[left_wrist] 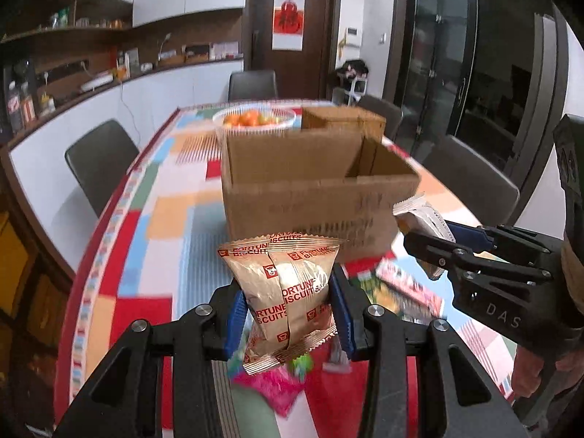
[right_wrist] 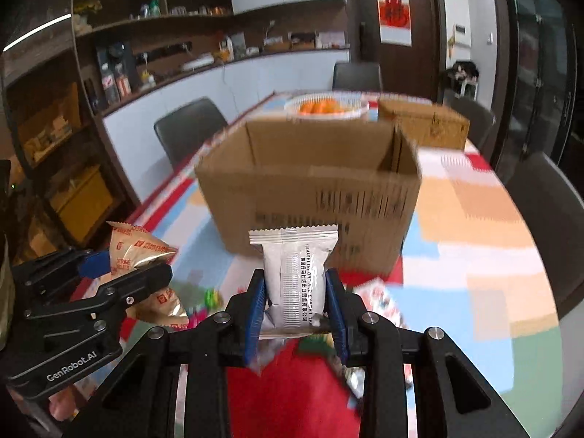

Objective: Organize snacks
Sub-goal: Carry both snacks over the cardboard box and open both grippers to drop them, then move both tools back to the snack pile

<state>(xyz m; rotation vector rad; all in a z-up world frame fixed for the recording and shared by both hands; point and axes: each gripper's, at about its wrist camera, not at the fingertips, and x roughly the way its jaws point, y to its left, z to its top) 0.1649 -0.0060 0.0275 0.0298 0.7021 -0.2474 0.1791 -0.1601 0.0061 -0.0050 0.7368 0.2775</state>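
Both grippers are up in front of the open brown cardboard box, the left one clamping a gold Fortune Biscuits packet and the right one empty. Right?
Not quite: the right gripper is not empty. The right wrist view shows it clamping a silver foil packet. The left gripper does hold the gold Fortune Biscuits packet, both before the open brown cardboard box.

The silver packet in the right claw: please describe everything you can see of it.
The silver packet is a small sealed foil pouch with crimped, zigzag ends and black print running down its back seam. It stands upright, raised above the table, pinched at its sides between the blue pads of the right claw, just before the open cardboard box.
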